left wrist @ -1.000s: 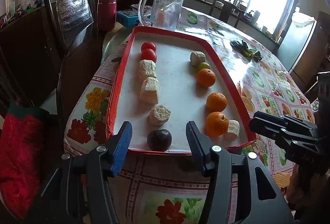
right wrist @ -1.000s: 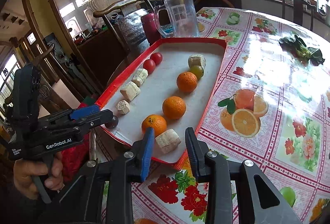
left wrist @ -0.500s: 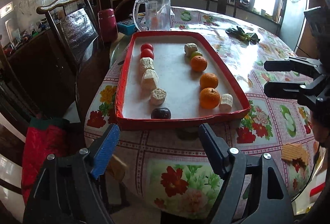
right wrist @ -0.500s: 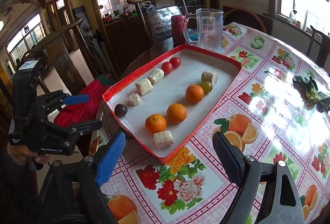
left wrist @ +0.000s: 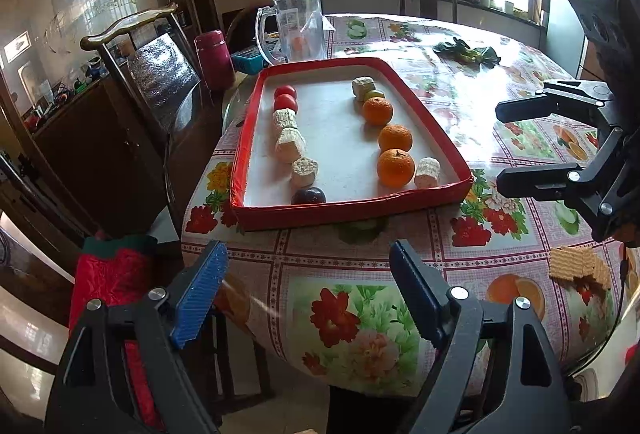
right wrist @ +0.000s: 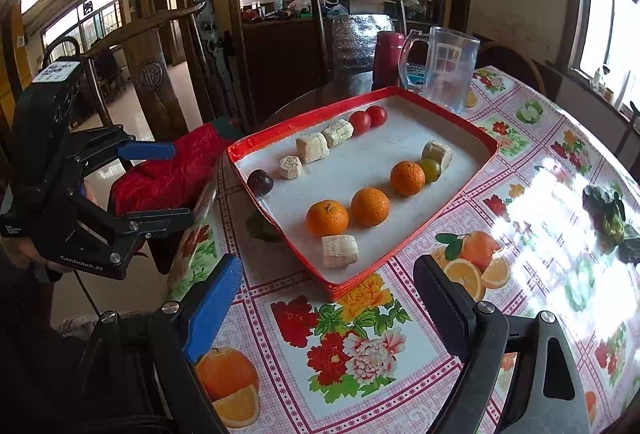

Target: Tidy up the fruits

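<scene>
A red-rimmed tray (left wrist: 352,212) holds two rows of fruit. The left row has two tomatoes (left wrist: 285,97), pale chunks (left wrist: 290,145) and a dark plum (left wrist: 308,195). In the right row lie a pale chunk (left wrist: 362,87), a green fruit (left wrist: 374,95), three oranges (left wrist: 395,138) and another pale chunk (left wrist: 427,172). My left gripper (left wrist: 310,274) hangs off the table's near edge, back from the tray, its jaws opening with nothing between them. My right gripper (right wrist: 328,274) stands open and empty over the tablecloth before the tray's corner (right wrist: 334,288).
A clear jug (left wrist: 298,28) and a red flask (left wrist: 214,60) stand behind the tray. A wooden chair (left wrist: 160,74) and a red cushion (left wrist: 116,274) are left of the table. Leafy greens (left wrist: 468,52) lie far right, and a wafer (left wrist: 576,266) lies near the table's edge.
Both grippers have drawn back from the tray and their jaws have spread wide. The plum and the near pale chunk stay on the tray where the jaws were.
</scene>
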`<state>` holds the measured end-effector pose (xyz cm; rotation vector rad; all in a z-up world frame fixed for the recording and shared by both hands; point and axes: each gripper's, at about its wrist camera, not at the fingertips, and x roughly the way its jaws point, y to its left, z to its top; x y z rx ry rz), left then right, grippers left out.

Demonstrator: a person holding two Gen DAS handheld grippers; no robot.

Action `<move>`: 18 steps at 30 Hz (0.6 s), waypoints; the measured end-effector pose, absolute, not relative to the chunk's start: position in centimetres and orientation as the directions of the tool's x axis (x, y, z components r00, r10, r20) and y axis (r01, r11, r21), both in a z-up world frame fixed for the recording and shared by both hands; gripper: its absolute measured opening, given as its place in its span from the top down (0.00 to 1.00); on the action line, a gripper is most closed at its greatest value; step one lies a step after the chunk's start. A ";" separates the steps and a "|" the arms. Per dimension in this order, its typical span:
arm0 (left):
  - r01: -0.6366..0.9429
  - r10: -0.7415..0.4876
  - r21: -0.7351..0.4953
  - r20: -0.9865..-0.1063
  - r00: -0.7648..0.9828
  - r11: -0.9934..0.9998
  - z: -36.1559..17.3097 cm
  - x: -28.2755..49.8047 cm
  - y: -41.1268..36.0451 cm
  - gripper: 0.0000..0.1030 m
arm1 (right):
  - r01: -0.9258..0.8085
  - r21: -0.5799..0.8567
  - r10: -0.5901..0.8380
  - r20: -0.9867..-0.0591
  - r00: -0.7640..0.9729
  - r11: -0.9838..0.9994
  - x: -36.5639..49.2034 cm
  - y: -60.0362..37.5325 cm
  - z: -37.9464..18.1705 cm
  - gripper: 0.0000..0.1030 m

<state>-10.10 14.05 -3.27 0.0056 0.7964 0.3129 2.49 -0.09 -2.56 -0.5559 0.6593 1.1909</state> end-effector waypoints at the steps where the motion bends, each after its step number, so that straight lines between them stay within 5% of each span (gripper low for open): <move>1: -0.275 0.284 0.130 -0.700 0.655 0.953 -3.2 -10.1 13.9 0.19 | -0.960 -0.062 0.651 -0.723 0.232 0.273 2.3 0.0 -2.6 0.14; 18: -0.260 0.262 0.107 -0.676 0.689 0.960 -2.1 -10.6 13.4 0.19 | -0.965 -0.097 0.633 -0.738 0.234 0.243 2.0 0.3 -3.0 0.14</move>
